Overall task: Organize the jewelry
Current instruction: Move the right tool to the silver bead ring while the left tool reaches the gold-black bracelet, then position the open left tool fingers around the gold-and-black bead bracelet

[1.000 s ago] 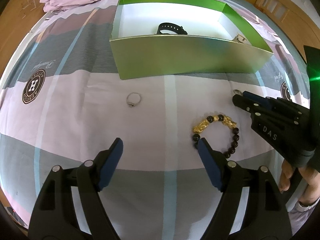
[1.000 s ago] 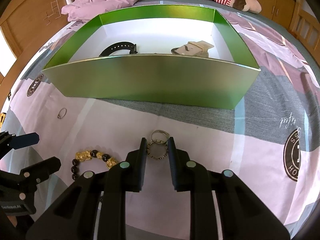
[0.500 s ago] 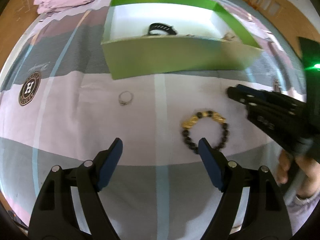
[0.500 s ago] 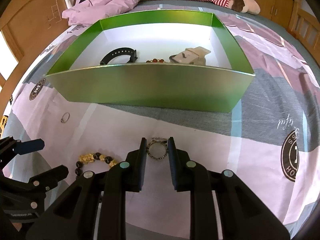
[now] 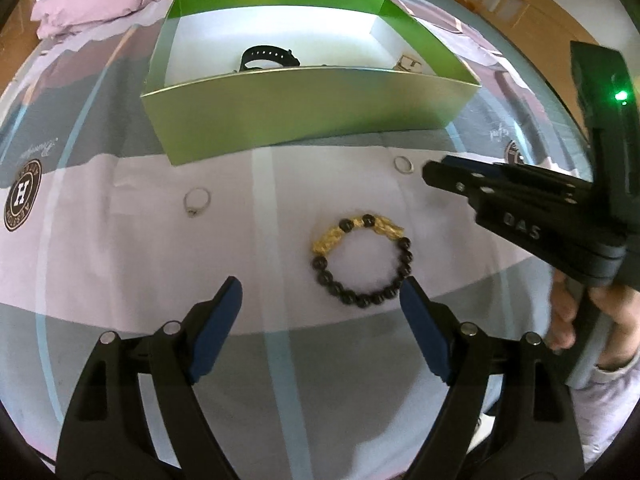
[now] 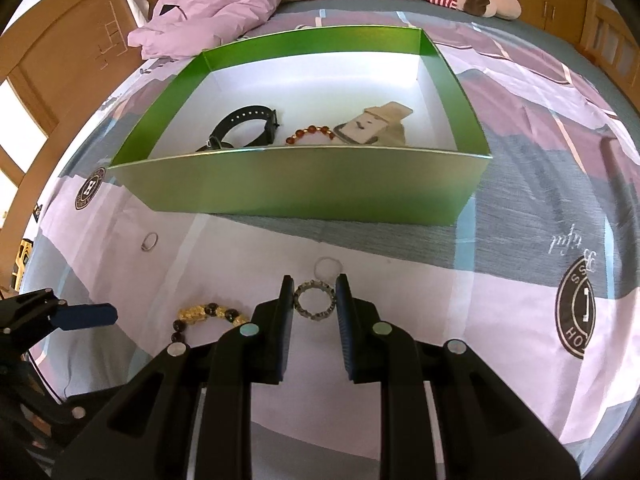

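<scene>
My right gripper [image 6: 313, 299] clenches a small beaded ring [image 6: 314, 301] just above the bed [image 6: 520, 240], near the green box [image 6: 296, 184], while my left gripper [image 5: 320, 304] is opening over the gold and black bracelet [image 5: 362, 258], not touching it.

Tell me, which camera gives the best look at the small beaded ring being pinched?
The right wrist view. There the beaded ring sits centred and sharp, clamped in the right tool, lifted off the bedsheet. The left wrist view shows that tool only from the side; the ring itself is hidden there.
</scene>
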{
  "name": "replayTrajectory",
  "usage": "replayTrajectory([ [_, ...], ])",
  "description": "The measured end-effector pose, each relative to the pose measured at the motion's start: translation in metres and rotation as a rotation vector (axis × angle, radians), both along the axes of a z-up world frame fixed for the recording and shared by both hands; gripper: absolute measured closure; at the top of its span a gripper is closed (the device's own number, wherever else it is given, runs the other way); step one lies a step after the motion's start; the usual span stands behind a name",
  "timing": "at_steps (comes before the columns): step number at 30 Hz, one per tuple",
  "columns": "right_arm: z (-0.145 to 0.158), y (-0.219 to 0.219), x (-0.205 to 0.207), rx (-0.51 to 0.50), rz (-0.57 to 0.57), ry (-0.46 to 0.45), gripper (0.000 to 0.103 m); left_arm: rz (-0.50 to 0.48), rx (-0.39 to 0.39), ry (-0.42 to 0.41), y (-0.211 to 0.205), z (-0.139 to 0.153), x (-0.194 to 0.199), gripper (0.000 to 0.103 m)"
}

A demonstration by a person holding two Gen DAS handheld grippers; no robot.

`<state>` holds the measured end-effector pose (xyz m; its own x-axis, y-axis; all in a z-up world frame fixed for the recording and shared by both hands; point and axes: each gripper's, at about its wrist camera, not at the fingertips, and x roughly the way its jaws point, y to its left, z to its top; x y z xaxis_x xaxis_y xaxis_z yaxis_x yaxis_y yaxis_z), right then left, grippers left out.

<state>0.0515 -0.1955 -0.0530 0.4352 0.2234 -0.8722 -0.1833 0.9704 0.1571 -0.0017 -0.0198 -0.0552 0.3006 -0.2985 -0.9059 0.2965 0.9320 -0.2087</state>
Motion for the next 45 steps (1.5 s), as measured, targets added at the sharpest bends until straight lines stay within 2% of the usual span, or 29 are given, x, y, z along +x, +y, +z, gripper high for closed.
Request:
replayTrajectory([
  [5, -0.005, 0.004, -0.001, -0.087, 0.026, 0.025, 0.082, -0.018, 0.061, -0.018, -0.016, -0.015, 0.003, 0.021],
  [6, -0.007, 0.005, -0.002, -0.102, 0.032, 0.029, 0.082, -0.018, 0.07, -0.016, -0.017, -0.017, 0.005, 0.03],
  [7, -0.009, 0.007, -0.003, -0.115, 0.043, 0.036, 0.082, -0.016, 0.08, -0.017, -0.018, -0.02, 0.006, 0.052],
  [8, -0.012, 0.009, -0.003, -0.122, 0.053, 0.045, 0.082, -0.006, 0.113, -0.03, -0.018, -0.021, 0.007, 0.059],
  [10, -0.014, 0.01, -0.004, -0.129, 0.059, 0.053, 0.082, 0.002, 0.142, -0.049, -0.016, -0.02, 0.01, 0.087],
  [11, -0.015, 0.011, -0.004, -0.134, 0.066, 0.056, 0.08, 0.007, 0.137, -0.046, -0.013, -0.019, 0.012, 0.092],
  [12, -0.014, 0.011, -0.004, -0.138, 0.07, 0.056, 0.078, 0.022, 0.126, -0.036, -0.008, -0.018, 0.015, 0.093],
  [14, -0.013, 0.01, -0.006, -0.15, 0.07, 0.046, 0.057, 0.06, 0.099, -0.018, 0.004, -0.016, 0.02, 0.093],
  [17, -0.006, -0.005, -0.003, -0.137, 0.015, 0.029, 0.056, 0.115, 0.068, -0.013, 0.022, -0.009, 0.025, 0.096],
  [21, -0.004, -0.047, 0.007, 0.047, -0.134, 0.085, 0.056, 0.154, 0.016, -0.012, 0.042, 0.001, 0.03, 0.095],
  [23, -0.008, -0.057, 0.01, 0.09, -0.164, 0.117, 0.056, 0.162, 0.014, -0.014, 0.046, 0.003, 0.032, 0.09],
  [25, -0.01, -0.053, 0.008, 0.077, -0.147, 0.118, 0.056, 0.157, 0.019, -0.007, 0.044, 0.0, 0.033, 0.081],
  [29, -0.01, -0.019, 0.001, 0.001, -0.02, 0.089, 0.056, 0.127, 0.041, 0.002, 0.031, -0.009, 0.03, 0.079],
  [34, -0.017, 0.013, -0.004, -0.114, 0.073, 0.06, 0.056, 0.092, 0.116, -0.007, 0.015, -0.024, 0.024, 0.079],
  [35, -0.02, 0.017, -0.005, -0.126, 0.084, 0.063, 0.056, 0.09, 0.128, -0.019, 0.013, -0.023, 0.023, 0.082],
  [36, -0.022, 0.02, -0.006, -0.134, 0.089, 0.067, 0.056, 0.085, 0.135, -0.033, 0.011, -0.022, 0.023, 0.092],
  [37, -0.024, 0.022, -0.007, -0.143, 0.094, 0.07, 0.056, 0.083, 0.132, -0.036, 0.011, -0.021, 0.023, 0.093],
  [39, -0.024, 0.026, -0.007, -0.155, 0.1, 0.054, 0.063, 0.091, 0.115, -0.038, 0.014, -0.018, 0.023, 0.094],
  [41, -0.024, 0.03, -0.009, -0.149, 0.117, 0.051, 0.082, 0.101, 0.1, -0.036, 0.018, -0.015, 0.024, 0.094],
  [44, -0.022, 0.031, -0.01, -0.149, 0.123, 0.048, 0.082, 0.08, 0.105, 0.016, 0.02, -0.016, 0.023, 0.094],
  [45, -0.022, 0.03, -0.009, -0.147, 0.123, 0.05, 0.082, 0.032, 0.113, 0.074, 0.018, -0.021, 0.022, 0.094],
])
